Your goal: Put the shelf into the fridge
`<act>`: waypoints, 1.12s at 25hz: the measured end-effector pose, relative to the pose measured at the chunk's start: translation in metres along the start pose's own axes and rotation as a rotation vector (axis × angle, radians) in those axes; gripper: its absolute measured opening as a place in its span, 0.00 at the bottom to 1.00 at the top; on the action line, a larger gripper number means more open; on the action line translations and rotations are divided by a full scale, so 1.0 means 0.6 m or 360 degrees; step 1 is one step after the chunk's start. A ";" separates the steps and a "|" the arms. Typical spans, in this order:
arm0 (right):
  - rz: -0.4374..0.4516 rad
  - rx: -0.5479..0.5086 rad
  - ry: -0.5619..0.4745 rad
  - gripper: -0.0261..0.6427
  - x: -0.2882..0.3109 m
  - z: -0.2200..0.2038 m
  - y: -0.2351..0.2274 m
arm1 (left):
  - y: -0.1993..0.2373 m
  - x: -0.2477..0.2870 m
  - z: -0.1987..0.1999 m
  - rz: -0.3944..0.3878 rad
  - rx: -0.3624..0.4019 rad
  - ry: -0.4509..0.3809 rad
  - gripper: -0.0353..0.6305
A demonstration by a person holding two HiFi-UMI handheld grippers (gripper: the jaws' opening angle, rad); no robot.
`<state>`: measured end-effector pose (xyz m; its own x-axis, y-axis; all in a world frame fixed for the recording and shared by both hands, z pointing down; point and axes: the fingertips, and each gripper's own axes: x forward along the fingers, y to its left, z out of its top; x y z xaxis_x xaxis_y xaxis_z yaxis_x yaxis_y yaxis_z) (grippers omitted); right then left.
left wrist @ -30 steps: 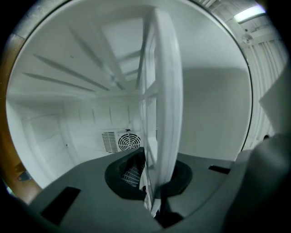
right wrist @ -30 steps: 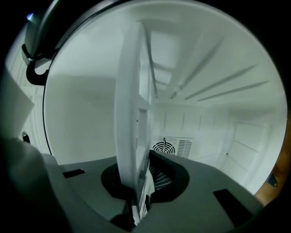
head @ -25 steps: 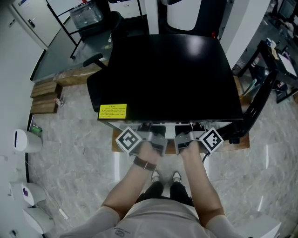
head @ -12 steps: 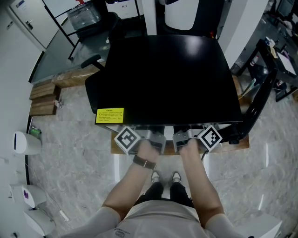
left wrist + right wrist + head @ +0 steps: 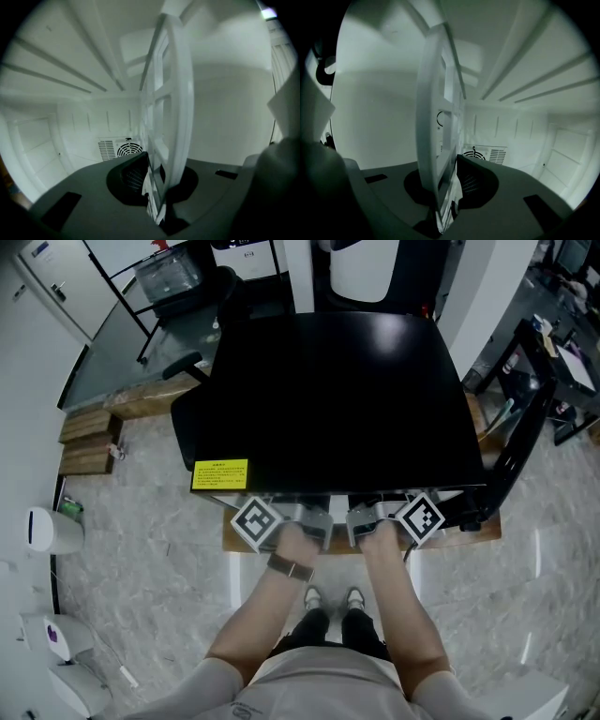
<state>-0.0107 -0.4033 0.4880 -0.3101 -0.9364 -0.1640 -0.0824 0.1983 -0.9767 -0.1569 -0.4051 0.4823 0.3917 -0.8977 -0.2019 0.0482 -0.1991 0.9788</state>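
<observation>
Clamping from both sides, the left gripper point(image 5: 158, 185) has its jaws closed on the near edge of the white shelf point(image 5: 180, 108). The right gripper point(image 5: 442, 187) does the same, its jaws pressed together on that edge of the shelf point(image 5: 429, 117). Each gripper view sees the shelf almost edge-on, so its frame and cut-out openings show only as a narrow band, and its far end blends into the pale back wall. The lowest part of the edge, deep between the jaws, is lost in shadow in both views.

Around the shelf lies the white inside of the fridge, with raised rails point(image 5: 70, 70) running along a side wall and a round fan grille point(image 5: 129, 149) on the back wall, partly cut off by the gripper body. The right gripper view shows the same grille point(image 5: 480, 153) just past the shelf.

From the head view, the black top of the fridge point(image 5: 337, 399) covers the shelf and both pairs of jaws. Only the two marker cubes point(image 5: 257, 520) point(image 5: 420, 516) and the person's hands point(image 5: 298, 540) behind them stick out below its front edge. A yellow label point(image 5: 220, 474) sits at the near left corner of the top; its print is too small to read.
</observation>
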 end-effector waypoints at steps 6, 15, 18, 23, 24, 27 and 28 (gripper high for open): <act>-0.0006 0.0006 -0.0017 0.11 -0.026 0.006 0.001 | -0.004 -0.016 -0.007 -0.0002 0.0041 0.0002 0.10; -0.0052 0.0009 0.0003 0.11 -0.076 -0.001 0.005 | -0.013 -0.058 -0.032 0.0008 0.0018 0.0002 0.10; -0.0076 0.0023 0.0020 0.11 -0.101 -0.009 0.006 | -0.016 -0.080 -0.045 0.0024 0.0014 0.0008 0.10; -0.0110 0.0015 0.0085 0.10 -0.137 -0.026 0.013 | -0.021 -0.115 -0.069 0.0060 -0.0021 0.0033 0.10; -0.0106 0.0004 0.0107 0.09 -0.142 -0.030 0.017 | -0.023 -0.122 -0.074 0.0064 -0.0021 0.0045 0.10; -0.0079 -0.0036 0.0171 0.07 -0.155 -0.041 0.036 | -0.034 -0.141 -0.083 0.0060 -0.0018 0.0070 0.09; -0.0069 -0.0046 0.0187 0.07 -0.160 -0.044 0.043 | -0.040 -0.146 -0.086 0.0052 -0.0018 0.0077 0.09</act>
<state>-0.0083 -0.3008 0.4824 -0.4145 -0.9042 -0.1025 -0.1251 0.1682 -0.9778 -0.1451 -0.3013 0.4783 0.4375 -0.8834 -0.1680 0.0450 -0.1651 0.9852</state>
